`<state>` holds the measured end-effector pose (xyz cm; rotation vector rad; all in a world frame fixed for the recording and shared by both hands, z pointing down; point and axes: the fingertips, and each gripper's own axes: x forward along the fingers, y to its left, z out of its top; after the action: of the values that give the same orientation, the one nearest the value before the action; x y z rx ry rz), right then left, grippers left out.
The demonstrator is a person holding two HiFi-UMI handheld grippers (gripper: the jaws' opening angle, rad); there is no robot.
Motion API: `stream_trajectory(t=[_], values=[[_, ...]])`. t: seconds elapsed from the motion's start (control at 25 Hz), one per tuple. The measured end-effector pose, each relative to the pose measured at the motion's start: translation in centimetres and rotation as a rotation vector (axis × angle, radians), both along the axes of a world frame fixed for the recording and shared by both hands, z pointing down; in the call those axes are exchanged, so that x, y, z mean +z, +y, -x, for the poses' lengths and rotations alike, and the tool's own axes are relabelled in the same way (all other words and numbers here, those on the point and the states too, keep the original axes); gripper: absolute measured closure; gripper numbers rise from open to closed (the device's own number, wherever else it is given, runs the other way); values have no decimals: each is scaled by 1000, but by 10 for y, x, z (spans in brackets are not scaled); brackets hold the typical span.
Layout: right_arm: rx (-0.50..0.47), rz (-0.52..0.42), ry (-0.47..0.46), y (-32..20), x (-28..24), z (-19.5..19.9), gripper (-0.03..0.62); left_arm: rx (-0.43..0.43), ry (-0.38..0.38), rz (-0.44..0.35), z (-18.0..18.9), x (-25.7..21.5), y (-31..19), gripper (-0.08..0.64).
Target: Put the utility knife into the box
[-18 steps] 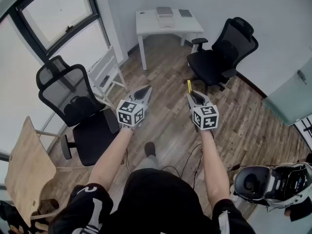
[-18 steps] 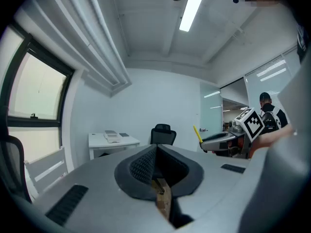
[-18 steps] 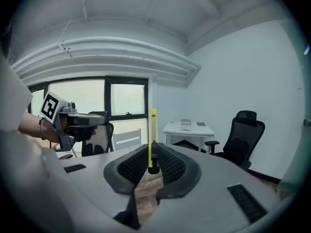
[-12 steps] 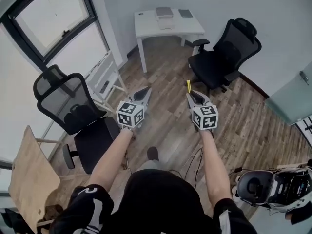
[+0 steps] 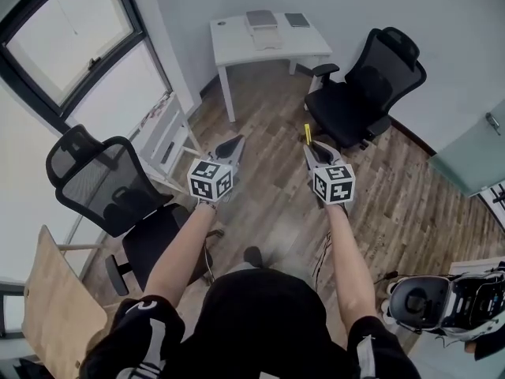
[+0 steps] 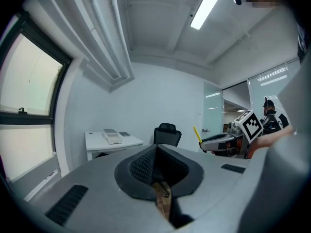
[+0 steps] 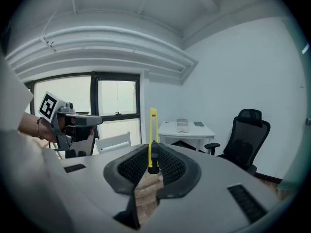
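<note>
Yellow utility knife, upright between the ribbed pads of the right gripper, which is clamped on its lower end so that the blade end stands clear above the jaws; knife and gripper are held in the air over the wood floor, well short of the white desk and pointing towards it; left gripper, level with the right one and on the window side of the desk, jaws together with nothing between them; a small white box rests on the desk top near the wall, a flat dark item just beside it; black office chair to the right of the desk; a black mesh chair well apart from the desk, under the window.
</note>
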<state>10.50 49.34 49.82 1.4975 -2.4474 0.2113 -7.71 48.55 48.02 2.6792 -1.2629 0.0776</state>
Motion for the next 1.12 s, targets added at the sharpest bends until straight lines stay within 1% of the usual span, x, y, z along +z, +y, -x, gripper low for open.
stream_trajectory(t=[0.16, 0.28, 0.56, 0.76, 1.12], values=[[9, 5, 9, -9, 9, 0, 517, 5, 5, 4, 2, 9, -9, 535], [12, 12, 9, -34, 10, -2, 517, 9, 12, 7, -1, 8, -33, 534], [5, 41, -1, -109, 22, -4, 517, 5, -4, 33, -4, 16, -107, 534], [7, 44, -13, -173, 25, -15, 517, -2, -16, 39, -8, 19, -169, 534], [-8, 57, -16, -297, 20, -54, 517, -6, -30, 46, -49, 9, -294, 534]])
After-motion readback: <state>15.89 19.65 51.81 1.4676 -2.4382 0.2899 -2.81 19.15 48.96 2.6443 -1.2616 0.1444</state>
